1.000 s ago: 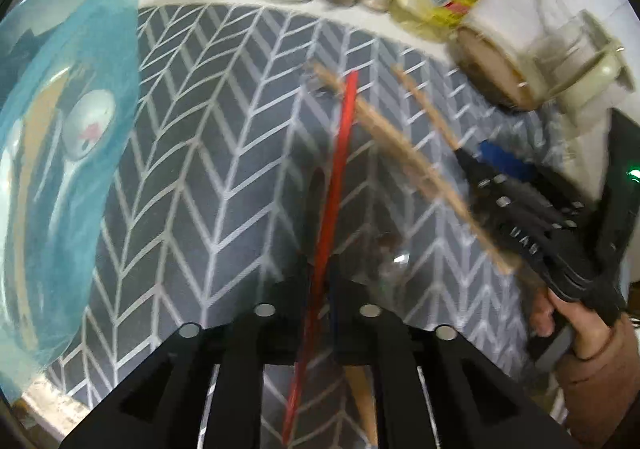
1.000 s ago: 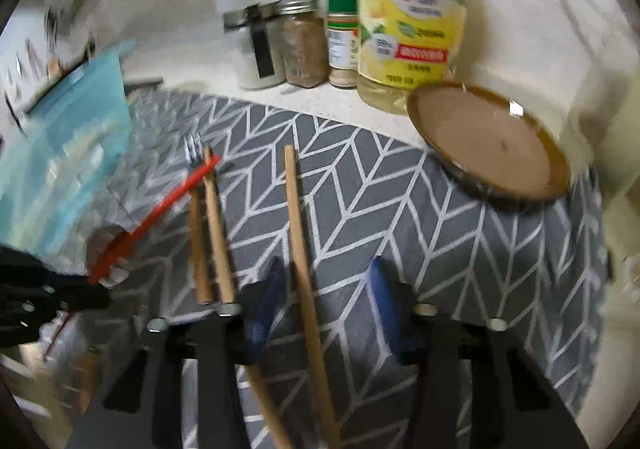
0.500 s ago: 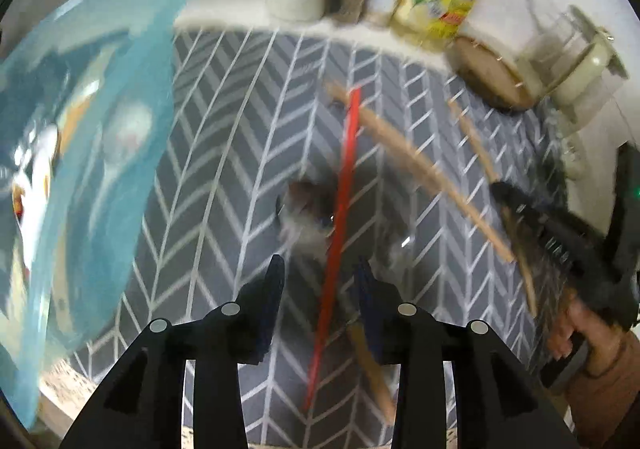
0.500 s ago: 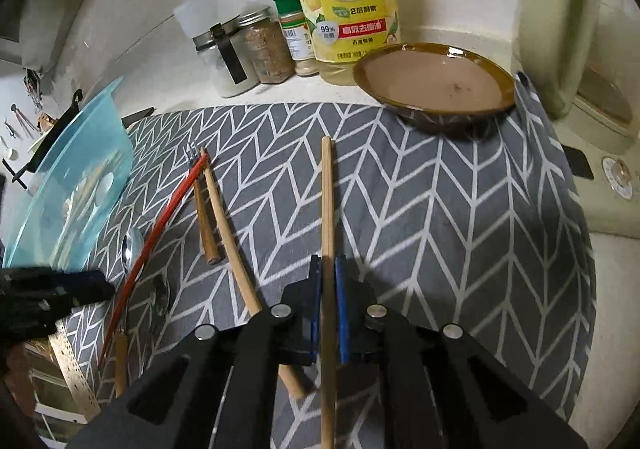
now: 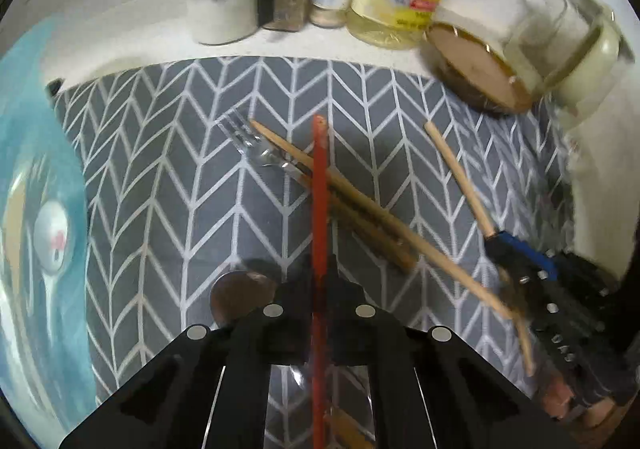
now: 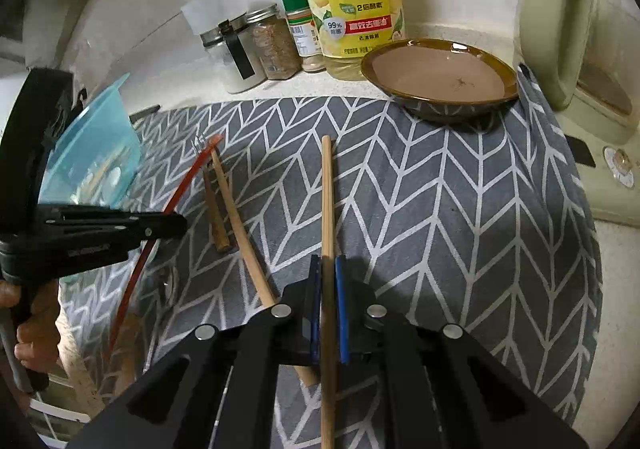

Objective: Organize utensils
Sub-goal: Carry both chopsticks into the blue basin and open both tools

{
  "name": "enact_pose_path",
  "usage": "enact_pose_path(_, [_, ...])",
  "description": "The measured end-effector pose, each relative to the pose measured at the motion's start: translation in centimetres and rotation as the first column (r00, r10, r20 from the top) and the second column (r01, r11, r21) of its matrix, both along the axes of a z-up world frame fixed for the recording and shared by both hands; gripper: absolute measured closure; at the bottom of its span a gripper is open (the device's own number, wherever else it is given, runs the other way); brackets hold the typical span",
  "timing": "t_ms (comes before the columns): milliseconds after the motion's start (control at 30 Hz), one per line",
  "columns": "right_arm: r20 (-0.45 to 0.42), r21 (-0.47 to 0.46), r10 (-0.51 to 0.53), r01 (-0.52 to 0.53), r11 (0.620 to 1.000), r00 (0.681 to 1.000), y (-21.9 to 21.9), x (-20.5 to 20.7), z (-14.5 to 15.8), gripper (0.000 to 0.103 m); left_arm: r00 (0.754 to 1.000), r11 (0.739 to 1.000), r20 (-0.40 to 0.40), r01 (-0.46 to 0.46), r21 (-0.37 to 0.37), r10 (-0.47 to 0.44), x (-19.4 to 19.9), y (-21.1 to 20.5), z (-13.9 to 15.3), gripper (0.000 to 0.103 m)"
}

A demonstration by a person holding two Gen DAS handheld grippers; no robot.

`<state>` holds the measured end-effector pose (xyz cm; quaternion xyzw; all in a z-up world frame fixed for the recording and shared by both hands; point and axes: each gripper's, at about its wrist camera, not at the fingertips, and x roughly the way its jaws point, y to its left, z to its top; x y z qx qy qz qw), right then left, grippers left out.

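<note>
A: Far left first. What sits there?

B: A blue translucent bin at the mat's left edge, with utensils inside, blurred. Beside it lies the grey herringbone mat.

A: The left gripper?

B: The left gripper has just been closing, and its jaws now pinch the red chopstick. The stick runs straight up the middle of the left wrist view, between the pads, its tip pointing toward the jars. A spoon bowl lies just left of the jaws, on the mat.

A: Under the red stick?

B: A fork and a wooden chopstick slant beneath it, crossing from upper left to lower right. Whether the red one touches them, I cannot tell.

A: And further right?

B: The right gripper is clamped on a second wooden chopstick. That stick passes between the blue pads and extends ahead over the mat, toward the brown dish.

A: Back row?

B: Jars, then a yellow detergent bottle, beside the dish.
</note>
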<state>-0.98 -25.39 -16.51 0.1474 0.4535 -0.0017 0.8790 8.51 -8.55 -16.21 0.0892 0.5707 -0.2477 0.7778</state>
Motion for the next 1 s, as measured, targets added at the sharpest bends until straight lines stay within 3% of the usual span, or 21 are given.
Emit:
enact_pose_path(233, [0.05,0.128,-0.049,0.042,0.991,0.998,-0.2,-0.4,2.7,0.096,1.0,0.993,0.011,-0.015,-0.115,0.016,-1.2,2.6,5.0,0.097])
enact_pose_path(433, [0.164,0.237,-0.057,0.017,0.971,0.985,2.2,0.3,9.7,0.096,0.995,0.971,0.077,-0.049,-0.233,0.068,-1.6,7.5,13.4,0.097])
enact_pose_path(567, [0.209,0.322,-0.043,-0.027,0.946,0.977,6.4,3.2,14.3,0.096,0.985,0.976,0.16,-0.032,-0.215,0.067,0.3,12.1,18.0,0.097])
enact_pose_path(633, [0.229,0.355,-0.044,-0.041,0.934,0.973,9.0,4.9,15.9,0.096,0.971,0.986,0.228,-0.039,-0.16,0.075,2.1,15.1,19.6,0.097])
enact_pose_path(767, [0.198,0.384,-0.045,-0.035,0.923,0.979,15.6,8.4,15.9,0.096,0.969,0.998,0.242,-0.043,-0.05,0.054,6.1,19.8,17.7,0.097])
enact_pose_path(933, [0.022,0.353,-0.042,0.031,0.935,0.999,23.1,11.3,10.8,0.096,0.99,0.999,0.137,-0.048,0.023,0.044,9.8,23.4,10.9,0.097])
enact_pose_path(1000, [-0.047,0.298,-0.035,0.047,0.953,0.998,25.7,12.5,9.0,0.096,0.994,0.998,0.1,-0.038,0.05,0.033,10.6,24.1,8.8,0.097])
